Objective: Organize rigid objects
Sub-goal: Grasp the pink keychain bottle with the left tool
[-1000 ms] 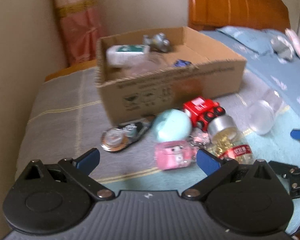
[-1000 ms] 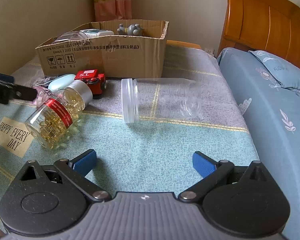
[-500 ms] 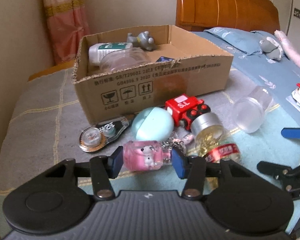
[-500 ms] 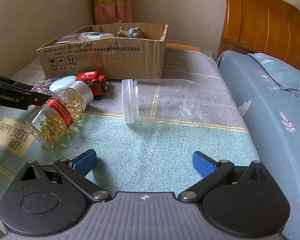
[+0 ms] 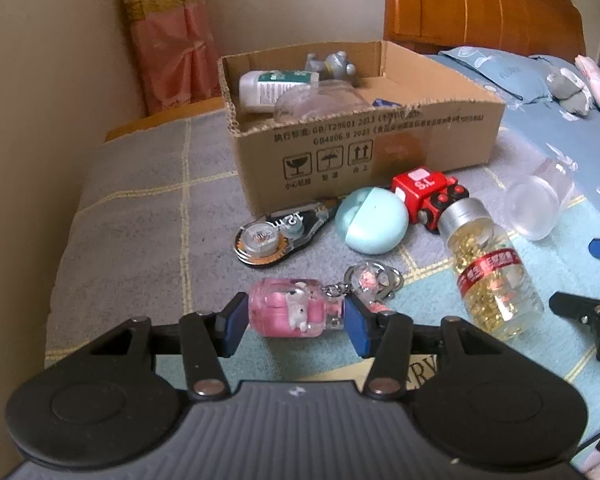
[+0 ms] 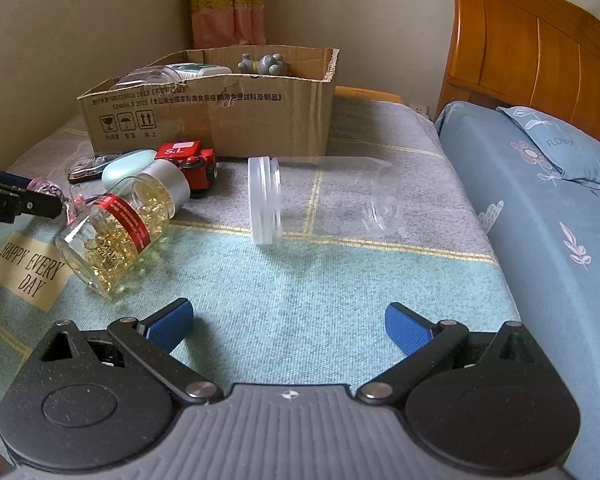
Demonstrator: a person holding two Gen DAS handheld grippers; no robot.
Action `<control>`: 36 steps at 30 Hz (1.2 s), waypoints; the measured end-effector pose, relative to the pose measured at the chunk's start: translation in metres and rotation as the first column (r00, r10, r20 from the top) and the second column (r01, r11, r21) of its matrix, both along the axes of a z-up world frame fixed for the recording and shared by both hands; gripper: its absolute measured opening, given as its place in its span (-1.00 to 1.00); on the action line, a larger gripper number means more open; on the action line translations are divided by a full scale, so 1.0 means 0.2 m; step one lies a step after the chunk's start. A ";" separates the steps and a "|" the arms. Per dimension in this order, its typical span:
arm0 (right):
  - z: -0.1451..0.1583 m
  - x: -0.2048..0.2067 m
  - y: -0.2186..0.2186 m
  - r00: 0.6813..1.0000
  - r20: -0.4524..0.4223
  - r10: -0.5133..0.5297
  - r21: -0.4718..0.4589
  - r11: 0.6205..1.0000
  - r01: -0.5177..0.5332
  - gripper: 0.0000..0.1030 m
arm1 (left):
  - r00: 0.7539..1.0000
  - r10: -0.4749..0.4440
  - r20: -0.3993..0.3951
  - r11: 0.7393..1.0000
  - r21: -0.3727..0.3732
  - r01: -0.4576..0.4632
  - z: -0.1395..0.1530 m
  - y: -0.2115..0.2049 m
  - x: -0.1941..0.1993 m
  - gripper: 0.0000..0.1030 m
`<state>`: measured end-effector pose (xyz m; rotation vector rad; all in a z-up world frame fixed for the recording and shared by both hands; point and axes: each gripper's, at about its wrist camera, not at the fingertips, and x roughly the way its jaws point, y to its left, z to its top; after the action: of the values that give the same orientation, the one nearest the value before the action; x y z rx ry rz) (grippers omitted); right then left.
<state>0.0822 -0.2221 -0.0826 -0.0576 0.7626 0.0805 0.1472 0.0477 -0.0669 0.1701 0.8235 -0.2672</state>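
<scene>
While the left gripper (image 5: pixel 296 322) clamps the pink charm (image 5: pixel 294 312) between its blue pads, one pad on each end, we note the charm's chain and ring (image 5: pixel 374 280) trailing to the right on the blanket (image 5: pixel 140 216). We cannot tell whether the charm is lifted off the blanket or resting on it.

Box (image 5: pixel 380 148), far centre, open top. Contents seen from the left wrist view: white bottle (image 5: pixel 274 88) lying on its side at far left, clear jar (image 5: pixel 320 102) just in front of it, grey figure (image 5: pixel 332 63) against the far wall, a small blue item (image 5: pixel 382 102) near the middle, too small to identify.

Outside the box, near its front wall: tape dispenser (image 5: pixel 278 234), teal case (image 5: pixel 372 220), red toy (image 5: pixel 426 194), all close together. Capsule bottle (image 5: pixel 490 268) lies on its side, silver cap toward the toy, part-filled with yellow capsules.

Empty clear jar (image 6: pixel 324 200) lies on its side to the right of the capsule bottle, well apart from it, with its white lid facing left.

Right gripper (image 6: pixel 288 324): jaws spread wide, holding nothing, over bare blanket on the near side of the empty jar.
</scene>
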 end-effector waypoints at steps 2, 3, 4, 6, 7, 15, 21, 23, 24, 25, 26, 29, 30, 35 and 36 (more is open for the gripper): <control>0.00 0.00 0.00 1.000 -0.004 0.002 -0.001 1.000 -0.002 1.00 | 1.000 0.013 0.003 1.000 -0.013 -0.013 0.04 0.02 -0.01 0.20; 0.00 0.00 0.00 1.000 -0.005 0.005 -0.001 1.000 -0.005 1.00 | 1.000 0.022 0.007 1.000 -0.015 -0.022 0.06 0.03 -0.02 0.27; 0.00 0.00 0.00 1.000 -0.005 0.009 0.000 1.000 -0.009 1.00 | 0.999 0.029 0.017 0.999 -0.014 -0.029 0.08 0.04 -0.04 0.43; 0.00 -0.01 0.00 1.000 -0.002 0.014 0.001 1.000 -0.014 1.00 | 0.999 0.039 0.034 0.999 0.002 -0.039 0.11 0.05 -0.07 0.50; 0.00 -0.02 0.00 1.000 0.000 0.017 0.002 1.000 -0.017 1.00 | 0.999 0.036 0.038 0.999 0.012 -0.036 0.13 0.05 -0.09 0.50; 0.01 -0.06 -0.01 0.999 0.002 0.047 0.004 0.999 -0.047 1.00 | 0.999 0.030 -0.014 0.999 0.027 -0.030 0.06 0.05 -0.17 0.72; 0.01 -0.09 -0.02 0.998 0.003 0.056 0.003 0.998 -0.056 1.00 | 0.996 0.059 -0.070 0.998 -0.030 -0.062 -0.09 0.03 -0.11 0.74; 0.01 -0.10 -0.03 0.998 0.002 0.061 0.003 0.998 -0.061 1.00 | 0.995 0.077 -0.061 0.995 -0.061 -0.081 -0.11 0.04 -0.11 0.98; 0.01 -0.10 -0.04 0.998 0.003 0.064 0.002 0.998 -0.064 1.00 | 0.995 0.087 -0.056 0.994 -0.067 -0.091 -0.12 0.04 -0.11 0.99; 0.01 -0.10 -0.05 0.998 0.003 0.065 0.002 0.998 -0.065 1.00 | 0.995 0.094 -0.044 0.994 -0.052 -0.096 -0.13 0.04 -0.11 0.99; 0.01 -0.10 -0.06 0.998 0.002 0.065 0.003 0.998 -0.065 1.00 | 0.995 0.095 -0.025 0.995 -0.041 -0.095 -0.13 0.02 -0.10 0.99; 0.01 -0.09 -0.08 0.998 -0.005 0.060 0.002 0.998 -0.060 1.00 | 0.993 0.115 -0.012 0.992 -0.054 -0.115 -0.14 0.01 -0.07 0.99; 0.01 -0.09 -0.09 0.998 -0.006 0.057 0.002 0.998 -0.057 1.00 | 0.993 0.116 -0.008 0.992 -0.054 -0.117 -0.14 0.00 -0.05 0.99; 0.01 -0.07 -0.10 0.998 -0.008 0.055 0.001 0.998 -0.055 1.00 | 0.992 0.124 0.014 0.991 -0.061 -0.123 -0.14 -0.01 0.01 0.99; 0.01 -0.07 -0.10 0.998 -0.008 0.056 0.001 0.998 -0.056 1.00 | 0.993 0.119 0.016 0.991 -0.063 -0.118 -0.15 -0.01 0.01 0.99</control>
<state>0.0678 -0.2424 -0.0805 -0.0778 0.7690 0.1348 0.1499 0.0458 -0.0960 0.0654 0.8014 -0.1786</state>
